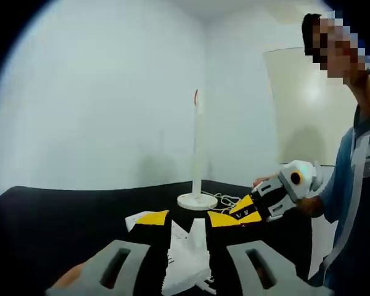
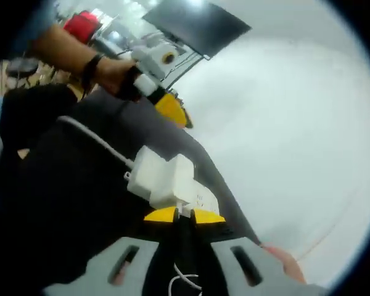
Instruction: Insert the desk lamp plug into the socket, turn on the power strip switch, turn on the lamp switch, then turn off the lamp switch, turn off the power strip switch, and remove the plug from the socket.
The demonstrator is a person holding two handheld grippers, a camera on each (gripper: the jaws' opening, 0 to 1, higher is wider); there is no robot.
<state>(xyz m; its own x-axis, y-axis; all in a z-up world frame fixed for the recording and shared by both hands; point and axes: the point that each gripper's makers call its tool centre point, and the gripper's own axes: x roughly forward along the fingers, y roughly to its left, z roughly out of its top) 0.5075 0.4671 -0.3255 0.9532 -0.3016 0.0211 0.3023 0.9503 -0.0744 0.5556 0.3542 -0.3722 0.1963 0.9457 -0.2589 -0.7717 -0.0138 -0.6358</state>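
Jaws of the right gripper (image 2: 184, 216) pinch nearly shut on something at the end of the white power strip (image 2: 169, 182), probably its plug or switch; the left gripper (image 1: 188, 220) stands open above it. The lamp (image 1: 197, 154) stands behind on the black table (image 1: 61, 216). A good move probably braces the strip and stays square to it.

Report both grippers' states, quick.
Left gripper: open, fingers apart over the power strip, holding nothing.
Right gripper: fingers nearly together at the power strip; whether they grip cannot be told.

lab/office | bare white walls (image 1: 98, 92) | black-covered table (image 1: 61, 216) | wall screen (image 2: 197, 24)
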